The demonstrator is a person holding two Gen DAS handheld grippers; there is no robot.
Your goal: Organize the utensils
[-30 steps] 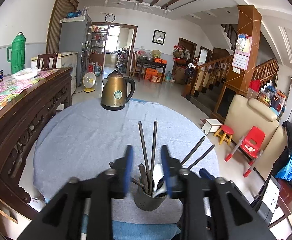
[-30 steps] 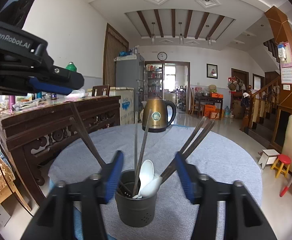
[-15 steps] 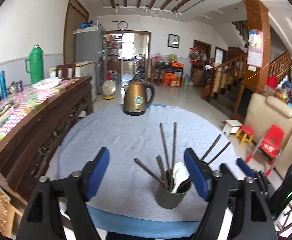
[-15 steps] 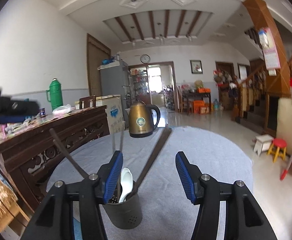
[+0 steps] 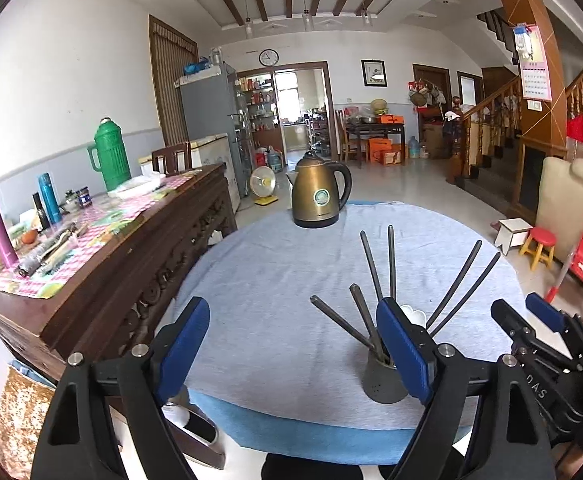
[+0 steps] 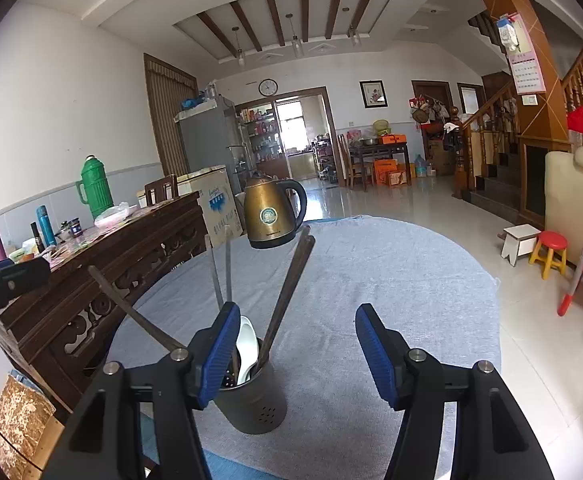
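Stands upright near the front edge of the round table, on the grey cloth: a dark utensil holder, long axis vertical, mouth up. Fans out of it, a bundle of dark chopsticks, handles down and tips up: one pair nearly vertical, one pair leaning right and away, two more slanting left. Tucked among them, white spoons, bowls up. Left gripper spread wide, nothing between the blue pads, hanging over the near table edge with the holder behind its right finger. Right gripper likewise wide apart and empty, the holder low behind its left finger. Visible only from the right wrist: the spoon bowls in full, small holes in the holder's wall, and the right-leaning pair overlapping almost into one line. Visible only from the left wrist: that pair clearly separated, the blue cloth edge at the table's near rim, and the right gripper's body at far right. Farther back on the table in both views, a bronze kettle; to the left, a carved wooden sideboard with a green thermos.
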